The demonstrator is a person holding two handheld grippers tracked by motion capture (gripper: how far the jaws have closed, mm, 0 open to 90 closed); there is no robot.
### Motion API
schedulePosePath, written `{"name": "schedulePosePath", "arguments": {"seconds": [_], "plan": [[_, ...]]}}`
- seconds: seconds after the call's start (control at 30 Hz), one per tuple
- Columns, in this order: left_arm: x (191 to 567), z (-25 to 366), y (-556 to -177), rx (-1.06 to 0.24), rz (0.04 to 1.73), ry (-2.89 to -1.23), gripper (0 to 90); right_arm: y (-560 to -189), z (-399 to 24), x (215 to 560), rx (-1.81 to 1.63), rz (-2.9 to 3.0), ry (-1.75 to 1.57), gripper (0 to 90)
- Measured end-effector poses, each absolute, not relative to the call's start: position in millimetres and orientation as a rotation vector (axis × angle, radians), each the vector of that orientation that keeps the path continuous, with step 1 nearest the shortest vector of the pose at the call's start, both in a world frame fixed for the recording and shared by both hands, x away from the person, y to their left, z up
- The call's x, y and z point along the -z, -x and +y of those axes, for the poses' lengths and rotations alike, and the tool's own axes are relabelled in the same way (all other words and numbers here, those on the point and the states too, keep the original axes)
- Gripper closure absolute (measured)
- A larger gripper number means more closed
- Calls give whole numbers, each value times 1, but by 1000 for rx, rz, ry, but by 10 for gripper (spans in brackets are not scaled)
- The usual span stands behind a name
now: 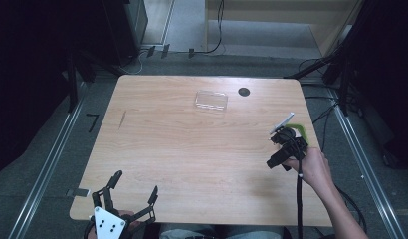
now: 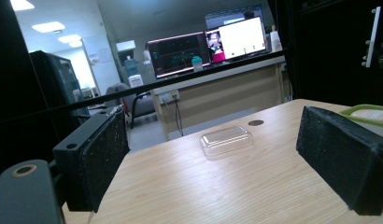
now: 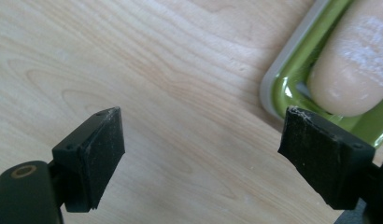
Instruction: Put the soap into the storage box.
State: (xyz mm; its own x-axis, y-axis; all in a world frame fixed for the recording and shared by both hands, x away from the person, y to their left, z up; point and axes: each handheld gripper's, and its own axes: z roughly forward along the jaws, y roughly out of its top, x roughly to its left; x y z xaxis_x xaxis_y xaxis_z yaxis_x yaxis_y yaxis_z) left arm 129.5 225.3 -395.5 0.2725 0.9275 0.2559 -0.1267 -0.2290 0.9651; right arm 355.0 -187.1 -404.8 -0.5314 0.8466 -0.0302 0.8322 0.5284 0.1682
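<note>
A green-rimmed dish (image 3: 287, 91) holding a pale, rounded beige object (image 3: 353, 60) lies near the table's right edge (image 1: 302, 130). My right gripper (image 3: 203, 142) hangs open just above the wood, its right jaw over the dish's rim and nothing between the pads. In the high view a hand holds that gripper (image 1: 286, 143) beside the dish. My left gripper (image 1: 136, 182) is open at the table's near-left edge, aimed across the table (image 2: 213, 158). A clear plastic lid (image 1: 211, 100) lies far centre (image 2: 226, 140).
A black round disc (image 1: 244, 91) sits on the table just right of the lid (image 2: 255, 122). The dish (image 2: 362, 110) peeks over my left gripper's right jaw. Cables and metal rails run along the floor around the wooden table (image 1: 182, 149). Monitors and a desk stand beyond.
</note>
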Motion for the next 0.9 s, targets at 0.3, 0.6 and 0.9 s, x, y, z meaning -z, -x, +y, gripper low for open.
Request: {"name": "schedulePosePath", "arguments": {"seconds": [0.3,0.6,0.9], "plan": [[395,225,-130,-1203,797,-1440,99,-334,-175,416,-144,2710,-1373,142],[395,225,-129,-1203,797,-1439,99,-316,-165,428,-106,2762,-1317,142],[395,226,-129,-1204,797,-1440,99,-295,-151,440,-96,2812,-1243,142]]}}
